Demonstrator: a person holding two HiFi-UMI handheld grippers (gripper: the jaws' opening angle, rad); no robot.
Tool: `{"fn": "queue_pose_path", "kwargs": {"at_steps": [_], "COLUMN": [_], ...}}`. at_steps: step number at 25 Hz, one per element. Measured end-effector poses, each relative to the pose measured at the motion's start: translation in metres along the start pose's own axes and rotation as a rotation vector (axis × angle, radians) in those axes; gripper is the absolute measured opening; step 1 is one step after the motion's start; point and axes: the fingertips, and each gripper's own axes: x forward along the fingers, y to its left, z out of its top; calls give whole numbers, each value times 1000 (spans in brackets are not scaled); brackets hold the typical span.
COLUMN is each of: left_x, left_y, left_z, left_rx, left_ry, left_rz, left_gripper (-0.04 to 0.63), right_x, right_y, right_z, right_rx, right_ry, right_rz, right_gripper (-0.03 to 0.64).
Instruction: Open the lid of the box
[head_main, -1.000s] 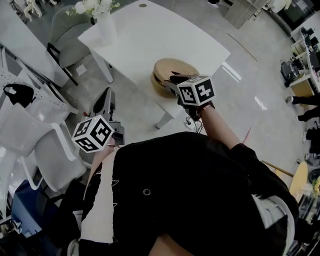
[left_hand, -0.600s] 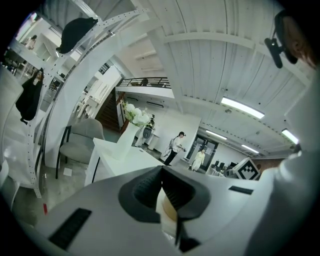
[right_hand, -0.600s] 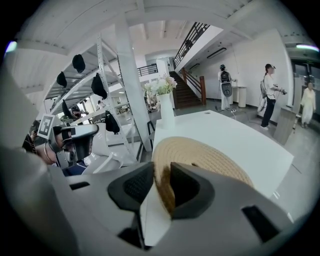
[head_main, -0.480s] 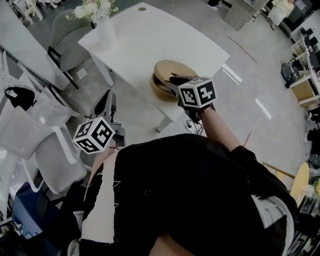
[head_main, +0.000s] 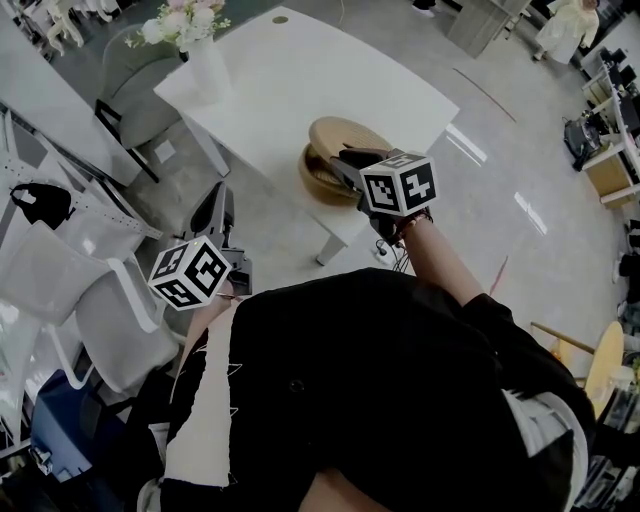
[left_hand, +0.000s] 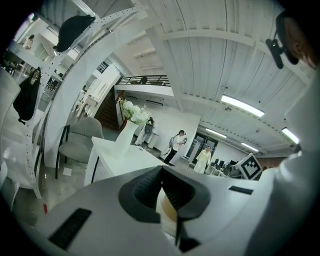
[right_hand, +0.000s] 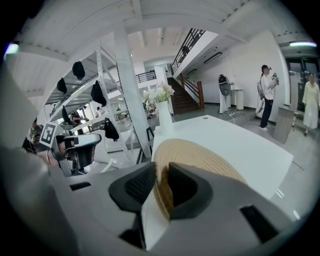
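**Right hand-held gripper pinches the woven lid at the desk's near edge**

Nearest the camera, the person's black top (head_main: 380, 390) fills the lower part of the head view. Just past it on the left, the left hand-held gripper (head_main: 217, 200) is held off the desk, above the floor beside a white chair (head_main: 110, 320). In the left gripper view its jaw tips meet, with nothing gripped between them.

Further out on the right, the right hand-held gripper (head_main: 345, 160) reaches to the near edge of the white desk (head_main: 300, 80). Its jaws have just been closing. The right gripper view shows the rim of the round woven lid (right_hand: 200, 155) between the pads, which press on it from both sides.

In the head view the lid (head_main: 345, 135) sits tilted over the round woven box (head_main: 320, 180), with a dark gap on the near side. The box stands on the desk close to the near edge.

Beyond it the desktop is bare up to a white vase (head_main: 205, 65) of pale flowers (head_main: 180, 20) at the far left corner. A grey chair (head_main: 140, 90) stands behind that corner. People stand far off in the hall.
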Motion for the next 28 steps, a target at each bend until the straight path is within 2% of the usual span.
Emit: {"fn": "queue_pose_path", "kwargs": {"at_steps": [13, 28], "left_x": [14, 20], "left_y": [-2, -10], "left_z": [1, 1], "left_rx": [6, 17], "left_ry": [15, 27], "left_rz": [-19, -45], "left_gripper": [11, 11], "right_x": [-8, -26], "right_y": [-8, -22], "right_z": [16, 31], "right_rx": [38, 131], "right_ry": [-68, -175], "right_rz": [-13, -36], "right_gripper": [81, 78]}}
